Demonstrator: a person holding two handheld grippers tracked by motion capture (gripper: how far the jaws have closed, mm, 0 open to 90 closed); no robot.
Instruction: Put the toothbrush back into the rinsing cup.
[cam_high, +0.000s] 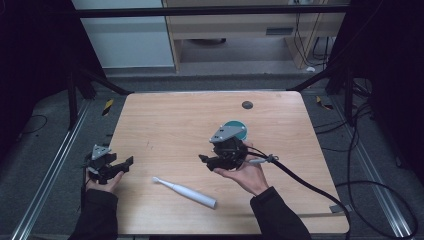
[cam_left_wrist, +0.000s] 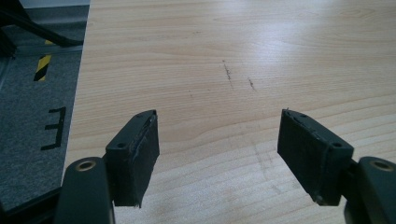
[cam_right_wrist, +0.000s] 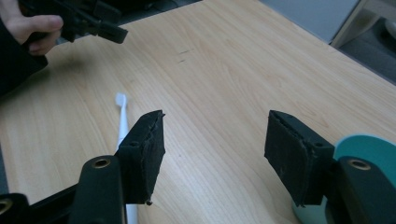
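Two grippers in play, one white electric toothbrush lying flat on the wooden table, and neither has it. The right gripper hovers above the table with its jaws spread and nothing between them; in its own view the toothbrush runs up past the left jaw, bristle head out ahead of the pad, handle passing back under it. So the thing sits just off to the left of the gap, not in it, and its long axis lies roughly along the jaws' reach rather than across them. By my reading, the coming move turns on that: slide over to the left and twist so the pads straddle the handle crosswise. A teal round object sits just behind the right jaw. The left gripper waits at the table's edge, jaws also spread over bare wood, toothbrush farther off. The right gripper is nearer.
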